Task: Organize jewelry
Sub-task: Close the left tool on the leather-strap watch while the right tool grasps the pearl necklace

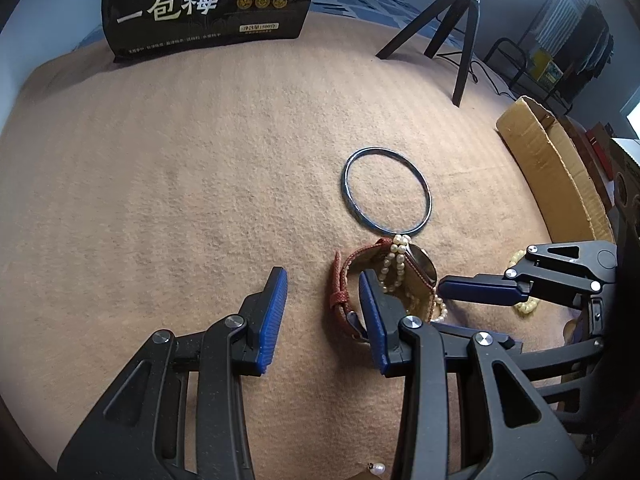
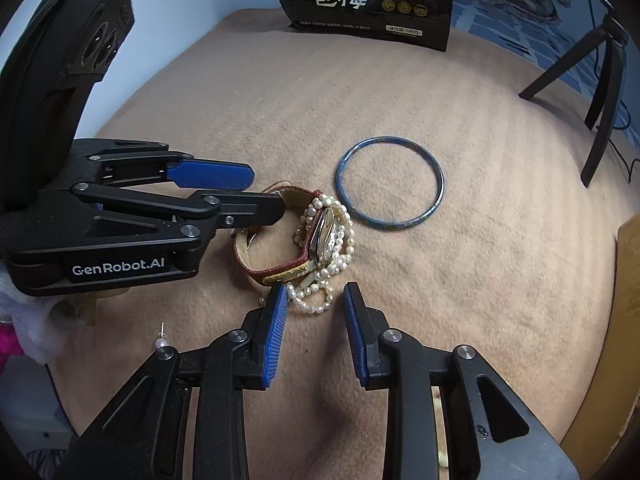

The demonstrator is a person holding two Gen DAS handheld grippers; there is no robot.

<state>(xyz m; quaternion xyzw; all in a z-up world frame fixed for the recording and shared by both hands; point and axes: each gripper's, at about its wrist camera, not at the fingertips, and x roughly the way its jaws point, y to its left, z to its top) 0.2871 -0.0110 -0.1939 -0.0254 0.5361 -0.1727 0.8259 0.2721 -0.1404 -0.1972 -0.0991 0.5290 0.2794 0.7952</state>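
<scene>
Watch (image 2: 292,236) wrapped in pearls (image 2: 328,280) lies just beyond both spread jaws

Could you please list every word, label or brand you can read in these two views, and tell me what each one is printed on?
"一包梅": large white characters on the black snack bag standing at the far edge of the tan cloth.
"GenRobot.AI": white lettering on the black body of the left claw, seen from the right wrist view.
The bag's gold seals, corner logo, small white label and fine bottom line are too small to read.
</scene>
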